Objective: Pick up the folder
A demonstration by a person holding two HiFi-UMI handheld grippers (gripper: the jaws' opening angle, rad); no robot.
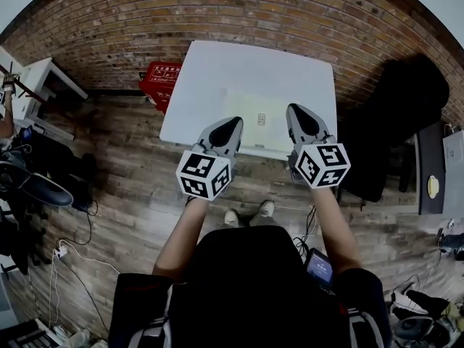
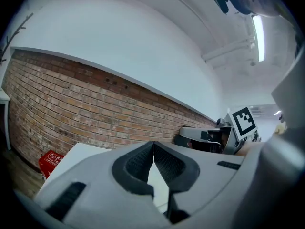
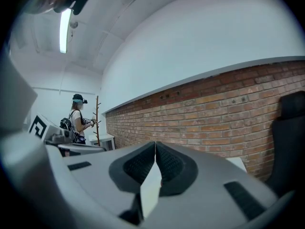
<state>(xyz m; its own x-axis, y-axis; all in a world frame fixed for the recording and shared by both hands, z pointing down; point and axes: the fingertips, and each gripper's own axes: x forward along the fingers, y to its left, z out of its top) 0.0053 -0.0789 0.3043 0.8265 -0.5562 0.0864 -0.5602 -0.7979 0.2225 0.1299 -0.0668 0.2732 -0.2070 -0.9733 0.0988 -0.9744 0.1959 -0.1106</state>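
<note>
Pickup is not yet under way. The pale, flat rectangular folder (image 1: 255, 119) lies untouched on the white rectangular table (image 1: 217, 71), close to its near edge. The grey two-jaw left gripper (image 1: 232, 124) and its twin, the right gripper (image 1: 297, 114), hang above that edge on either side of the folder. Each has its jaws pressed together with nothing between them. As I judge it, everything remains: opening the jaws, lowering to the folder, gripping an edge and lifting.

Left tool (image 1: 234, 121), right tool (image 1: 293, 109): grey (black-lined).
</note>
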